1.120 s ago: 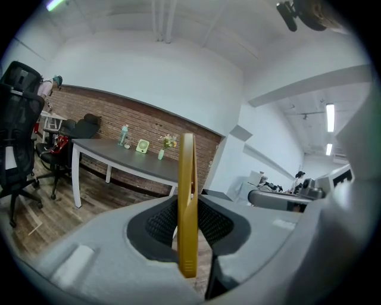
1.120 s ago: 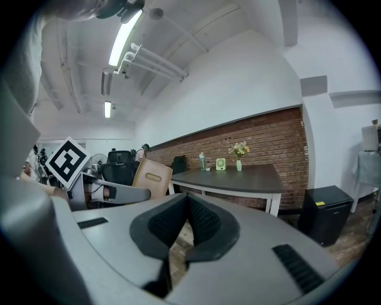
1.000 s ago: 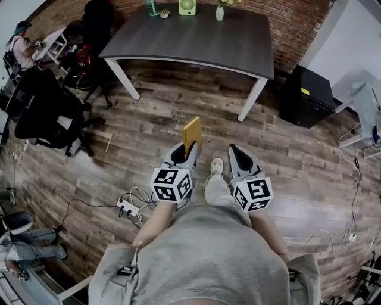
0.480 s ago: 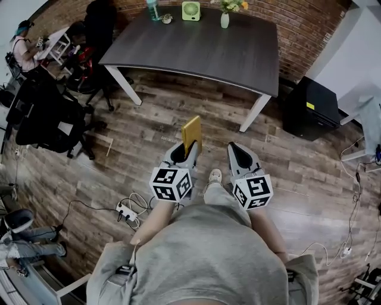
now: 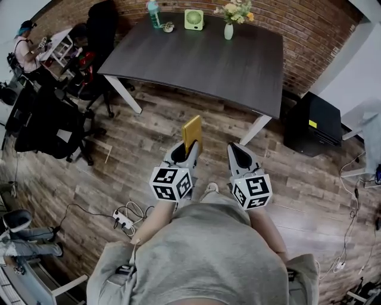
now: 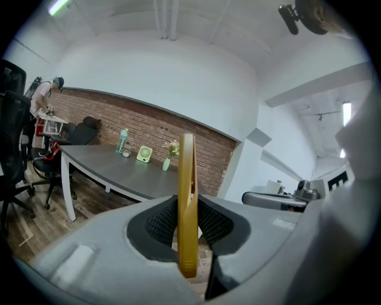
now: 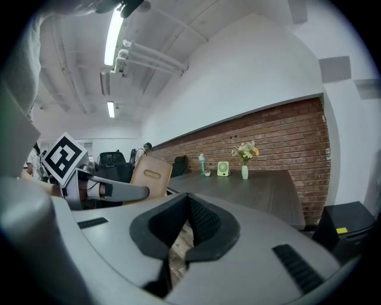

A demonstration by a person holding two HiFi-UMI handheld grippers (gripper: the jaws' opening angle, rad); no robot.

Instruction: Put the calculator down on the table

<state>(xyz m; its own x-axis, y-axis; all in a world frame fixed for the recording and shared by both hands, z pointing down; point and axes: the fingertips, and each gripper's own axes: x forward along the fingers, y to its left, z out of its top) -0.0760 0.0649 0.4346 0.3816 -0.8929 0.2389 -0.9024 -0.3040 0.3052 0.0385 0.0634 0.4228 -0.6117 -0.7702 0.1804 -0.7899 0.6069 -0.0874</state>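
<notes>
A flat yellow calculator [image 5: 191, 132] stands on edge between the pads of my left gripper [image 5: 189, 146], which is shut on it above the wooden floor. In the left gripper view the calculator [image 6: 187, 202] rises thin and upright out of the left gripper [image 6: 187, 221]. My right gripper [image 5: 237, 149] hangs beside it with its jaws together and nothing in them. From the right gripper [image 7: 187, 205] view the calculator [image 7: 152, 174] shows at the left. The dark grey table [image 5: 202, 53] lies ahead, some way beyond both grippers.
At the table's far edge stand a bottle [image 5: 153, 13], a small green fan [image 5: 193, 19] and a vase of flowers [image 5: 229, 27]. Black office chairs [image 5: 47, 119] crowd the left, a black cabinet [image 5: 312, 125] stands at the right. A power strip [image 5: 123, 219] with cables lies on the floor.
The table has drawn nearer and sits lower in the head view. Both grippers keep their pose in front of the body, the calculator still gripped in the left one.
</notes>
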